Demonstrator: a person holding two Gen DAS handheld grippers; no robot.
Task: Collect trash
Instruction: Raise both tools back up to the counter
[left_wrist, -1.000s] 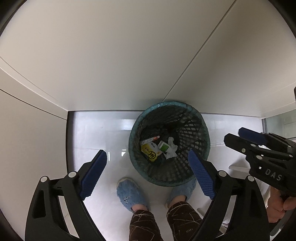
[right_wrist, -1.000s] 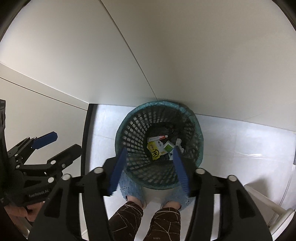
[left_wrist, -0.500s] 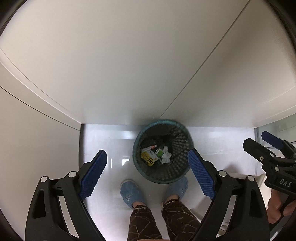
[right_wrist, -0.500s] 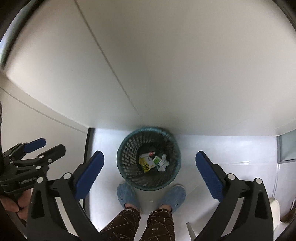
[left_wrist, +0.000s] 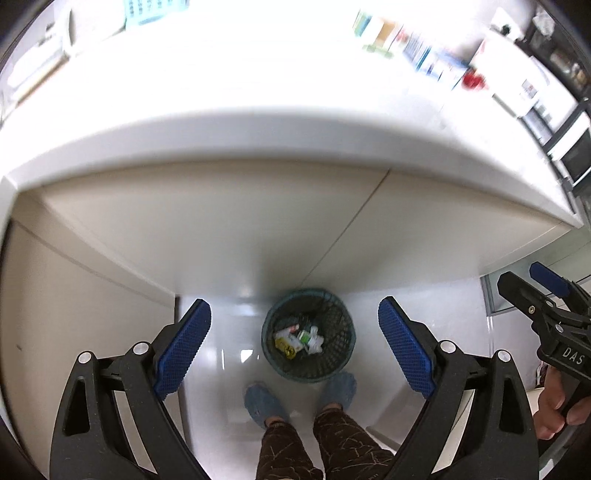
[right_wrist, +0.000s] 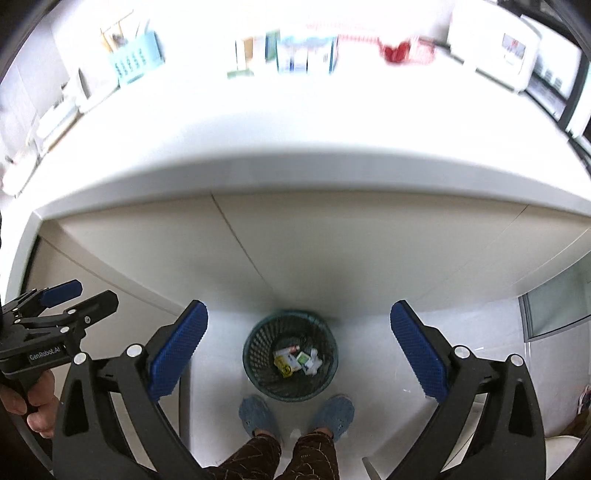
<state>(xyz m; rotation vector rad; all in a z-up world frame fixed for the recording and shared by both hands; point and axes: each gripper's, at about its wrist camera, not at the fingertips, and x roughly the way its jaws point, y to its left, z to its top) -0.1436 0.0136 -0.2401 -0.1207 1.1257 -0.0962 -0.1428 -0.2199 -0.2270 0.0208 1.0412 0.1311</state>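
A teal mesh waste basket (left_wrist: 341, 352) stands on the white floor far below, at the foot of a counter; it also shows in the right wrist view (right_wrist: 256, 360). Inside lie a yellow wrapper (left_wrist: 285, 344), a green-and-white packet (left_wrist: 305, 336) and crumpled white paper (right_wrist: 313, 363). My left gripper (left_wrist: 293, 345) is open and empty, high above the basket. My right gripper (right_wrist: 297, 347) is open and empty, also high above it. Each gripper shows at the edge of the other's view.
A white counter top (left_wrist: 258, 85) juts out above the basket, with blurred boxes (left_wrist: 388, 37), a light blue basket (right_wrist: 135, 59) and something red (right_wrist: 399, 51) at its back. My feet in blue slippers (right_wrist: 258, 411) stand just before the basket.
Both grippers have risen well away from the basket, which looks much smaller now. The counter top has come into view. The right gripper's jaws opened wide about a second ago.
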